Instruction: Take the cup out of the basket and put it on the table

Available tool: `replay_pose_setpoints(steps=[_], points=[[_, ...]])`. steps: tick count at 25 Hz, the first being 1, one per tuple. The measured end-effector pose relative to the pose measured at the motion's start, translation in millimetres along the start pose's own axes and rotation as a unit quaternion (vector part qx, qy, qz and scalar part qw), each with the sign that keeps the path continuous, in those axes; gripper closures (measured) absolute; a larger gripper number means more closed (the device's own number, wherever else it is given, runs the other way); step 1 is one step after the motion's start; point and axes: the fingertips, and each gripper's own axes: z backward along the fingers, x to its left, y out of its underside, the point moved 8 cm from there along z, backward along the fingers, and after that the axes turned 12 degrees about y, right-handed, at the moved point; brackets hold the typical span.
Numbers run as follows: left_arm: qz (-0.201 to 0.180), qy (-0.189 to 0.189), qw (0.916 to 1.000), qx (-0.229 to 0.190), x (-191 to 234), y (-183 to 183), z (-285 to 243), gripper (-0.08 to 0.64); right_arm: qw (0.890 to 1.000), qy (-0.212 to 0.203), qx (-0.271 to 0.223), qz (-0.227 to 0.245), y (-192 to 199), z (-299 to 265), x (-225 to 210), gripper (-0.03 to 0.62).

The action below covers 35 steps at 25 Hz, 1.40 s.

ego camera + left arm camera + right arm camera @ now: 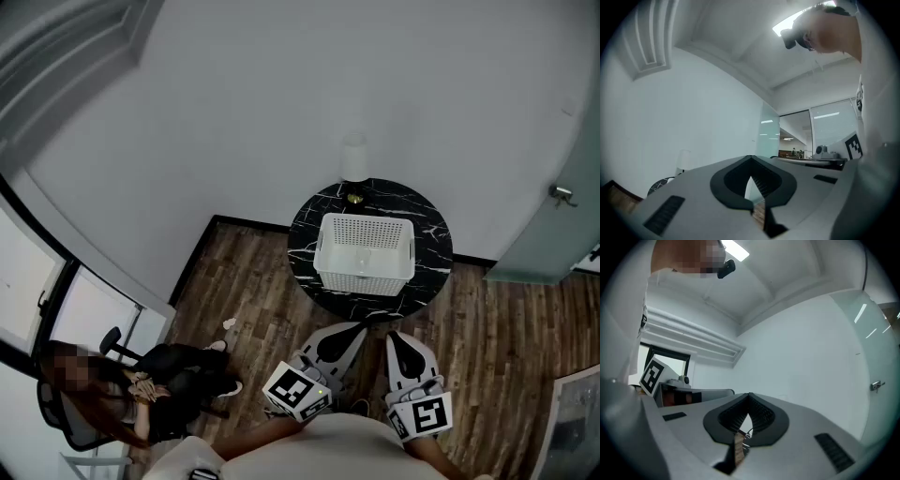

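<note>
A white slotted basket [366, 251] stands on a small round black marble table [431, 246] in the head view. A faint pale shape inside it [364, 257] may be the cup; I cannot tell for sure. My left gripper [347, 330] and right gripper [397, 339] hang side by side just short of the table's near edge, both pointing at it. Both are apart from the basket. Each one's jaws meet at the tips with nothing between them, as the left gripper view [750, 161] and right gripper view [749, 397] show.
A white cylinder [353, 159] on a gold base stands at the table's far edge, against the wall. A glass door with a handle [561, 194] is at the right. A person sits on a chair [141, 389] at the lower left. The floor is wood planks.
</note>
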Motion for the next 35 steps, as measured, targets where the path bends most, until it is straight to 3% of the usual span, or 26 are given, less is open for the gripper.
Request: replay_pose_setpoints(steps=[17,24,30,35], points=[[0.001,-0.002,0.9998,0.018,-6,13,-40,0.555,1.0,0.008,-0.009,-0.013,5,4,-40,0.586],[0.007,-0.025,0.9995,0.017,-3,25,-48,0.555,0.999,-0.035,0.005,-0.026,16,-5,-51,0.586],[0.012,-0.048,0.9987,0.01,22,31,-48,0.555,0.998,-0.053,0.016,-0.02,23,-32,-55,0.586],[0.014,-0.053,0.9985,0.0,67,29,-48,0.555,0.999,-0.049,0.017,-0.015,29,-72,-49,0.586]])
